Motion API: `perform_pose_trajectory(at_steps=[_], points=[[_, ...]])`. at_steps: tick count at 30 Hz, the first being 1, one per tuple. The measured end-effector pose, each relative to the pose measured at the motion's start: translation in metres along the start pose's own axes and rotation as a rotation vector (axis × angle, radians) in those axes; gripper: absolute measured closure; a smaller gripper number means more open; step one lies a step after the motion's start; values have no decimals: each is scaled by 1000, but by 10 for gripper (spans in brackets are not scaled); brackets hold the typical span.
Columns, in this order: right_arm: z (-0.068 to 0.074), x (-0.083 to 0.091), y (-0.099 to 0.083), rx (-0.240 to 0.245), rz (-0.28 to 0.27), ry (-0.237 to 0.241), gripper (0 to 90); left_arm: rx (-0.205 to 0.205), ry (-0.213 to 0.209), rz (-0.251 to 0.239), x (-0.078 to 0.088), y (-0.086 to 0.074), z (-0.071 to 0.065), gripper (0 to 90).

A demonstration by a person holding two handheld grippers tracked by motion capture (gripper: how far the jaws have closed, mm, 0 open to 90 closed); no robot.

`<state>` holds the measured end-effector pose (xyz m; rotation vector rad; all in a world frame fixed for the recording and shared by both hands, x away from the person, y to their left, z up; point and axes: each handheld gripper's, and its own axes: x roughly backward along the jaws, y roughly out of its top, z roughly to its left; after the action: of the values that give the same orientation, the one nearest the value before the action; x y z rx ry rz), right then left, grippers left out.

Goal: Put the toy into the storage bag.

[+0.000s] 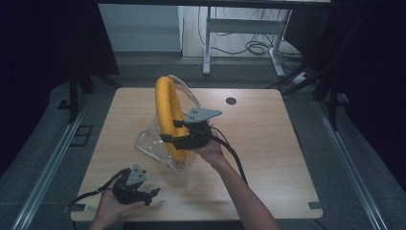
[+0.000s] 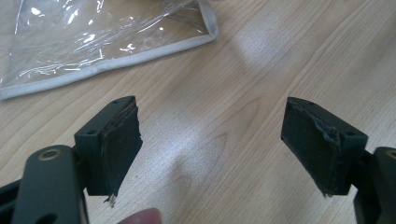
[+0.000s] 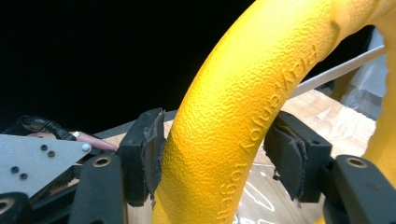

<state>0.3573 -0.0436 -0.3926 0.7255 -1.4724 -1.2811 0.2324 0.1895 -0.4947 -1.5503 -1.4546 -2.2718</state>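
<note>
1. The right gripper (image 1: 173, 132) has its jaws loose around the yellow ring (image 1: 166, 112), the far pad clear of it.
2. The ring stands upright in a clear plastic bag (image 1: 152, 140) mid-table (image 1: 268, 143).
3. The left gripper (image 1: 149, 195) rests open near the table's front edge.

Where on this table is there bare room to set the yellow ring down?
Bare wood lies right of the right gripper, out to the table edge, below the black grommet. Crowded: centre-left, where the clear plastic bag and yellow ring stand; left gripper occupies the near-left corner.
</note>
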Motion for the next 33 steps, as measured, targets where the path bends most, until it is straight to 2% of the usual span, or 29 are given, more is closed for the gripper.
perform_pose_trajectory(at_steps=[7, 20, 26, 27, 32, 33], points=[[3, 12, 0, 10, -23, -39, 324, -6, -2, 6, 0, 0, 0, 198], [4, 36, -9, 16, -38, -50, 328, -7, 3, 6, 0, 0, 0, 198], [1, 53, -21, 13, -11, -75, 333, -8, 5, 8, 0, 0, 0, 198], [-1, 60, -27, 10, 13, -104, 335, -7, 5, 9, 0, 0, 0, 199], [-5, 71, -39, -9, 47, -141, 338, -4, 8, 9, -1, 0, 0, 198], [-8, 78, -47, -22, 73, -165, 339, -4, 9, 12, -2, 0, -1, 198]])
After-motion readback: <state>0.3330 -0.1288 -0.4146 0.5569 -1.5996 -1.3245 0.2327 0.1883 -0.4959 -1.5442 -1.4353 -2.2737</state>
